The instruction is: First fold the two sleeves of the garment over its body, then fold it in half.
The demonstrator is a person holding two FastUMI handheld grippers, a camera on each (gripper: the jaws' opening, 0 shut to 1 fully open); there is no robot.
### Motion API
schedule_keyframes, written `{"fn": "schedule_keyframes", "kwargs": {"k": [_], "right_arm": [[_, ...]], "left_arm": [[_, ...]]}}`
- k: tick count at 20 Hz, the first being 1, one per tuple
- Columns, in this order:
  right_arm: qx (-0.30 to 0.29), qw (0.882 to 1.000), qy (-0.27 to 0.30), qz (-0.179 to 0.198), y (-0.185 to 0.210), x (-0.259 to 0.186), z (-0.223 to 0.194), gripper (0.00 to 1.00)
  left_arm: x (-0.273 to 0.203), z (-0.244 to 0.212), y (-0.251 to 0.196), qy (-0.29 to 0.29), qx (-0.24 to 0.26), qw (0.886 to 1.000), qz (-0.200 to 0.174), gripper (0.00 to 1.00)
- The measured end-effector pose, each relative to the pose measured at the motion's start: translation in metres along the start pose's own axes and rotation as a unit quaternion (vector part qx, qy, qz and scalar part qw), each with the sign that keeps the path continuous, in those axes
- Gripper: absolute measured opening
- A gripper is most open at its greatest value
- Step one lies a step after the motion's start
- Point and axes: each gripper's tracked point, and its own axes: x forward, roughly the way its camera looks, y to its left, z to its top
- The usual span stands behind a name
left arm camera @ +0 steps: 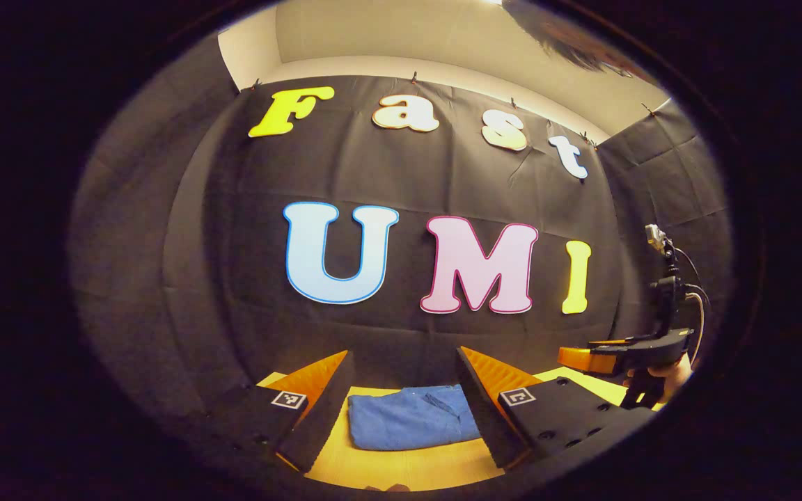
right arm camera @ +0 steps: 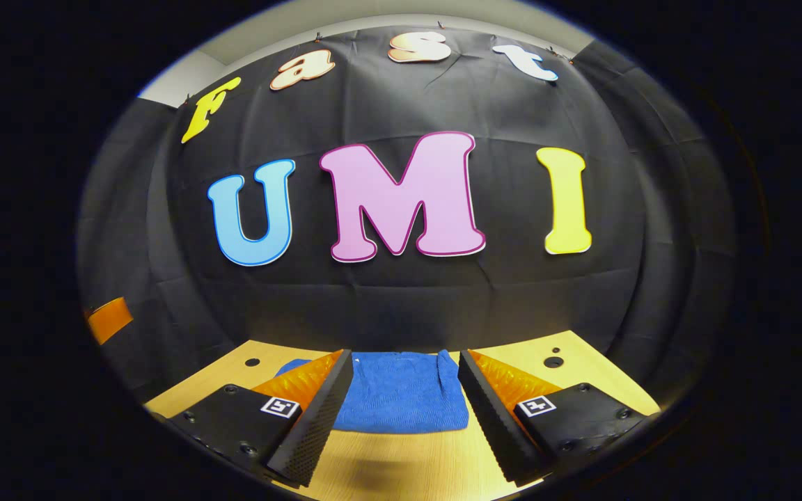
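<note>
A blue garment (left arm camera: 408,417) lies folded into a compact rectangle on the wooden table (left arm camera: 401,470), seen between the fingers of my left gripper (left arm camera: 401,410), which is open and held above it with nothing between its fingers. In the right gripper view the same blue garment (right arm camera: 404,393) lies flat near the table's far edge, and my right gripper (right arm camera: 404,410) is open above the table, apart from the cloth. The right gripper (left arm camera: 599,358) also appears at the right of the left gripper view, held by a hand (left arm camera: 672,376).
The black cloth wall stands close behind the table (right arm camera: 582,369). Small round holes (right arm camera: 553,362) mark the tabletop on both sides of the garment. Bare wood lies in front of the garment.
</note>
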Motion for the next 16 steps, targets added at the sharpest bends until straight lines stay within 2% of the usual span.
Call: {"fn": "schedule_keyframes", "kwargs": {"k": [4, 7, 10, 12, 14, 16], "right_arm": [[0.001, 1.0, 0.003, 0.006, 0.005, -0.07, 0.034, 0.97], [-0.035, 0.999, -0.007, 0.035, 0.024, -0.116, 0.06, 0.97], [-0.038, 0.997, -0.045, 0.051, 0.041, -0.158, 0.091, 0.97], [-0.025, 0.993, -0.092, 0.067, 0.057, -0.187, 0.114, 0.97], [-0.044, 0.987, -0.144, 0.064, 0.059, -0.208, 0.133, 0.96], [-0.069, 0.98, -0.176, 0.061, 0.064, -0.226, 0.134, 0.97]], "left_arm": [[-0.093, 0.016, 0.009, 0.051, -0.012, 0.998, 0.042, 0.83], [-0.13, 0.039, 0.016, 0.032, -0.029, 0.996, 0.074, 0.83], [-0.152, 0.062, 0.009, -0.004, -0.015, 0.997, 0.077, 0.81], [-0.158, 0.078, -0.007, -0.033, -0.029, 0.997, 0.062, 0.81], [-0.164, 0.095, -0.022, -0.064, -0.054, 0.995, 0.048, 0.81], [-0.166, 0.108, -0.022, -0.098, -0.057, 0.992, 0.048, 0.81]]}}
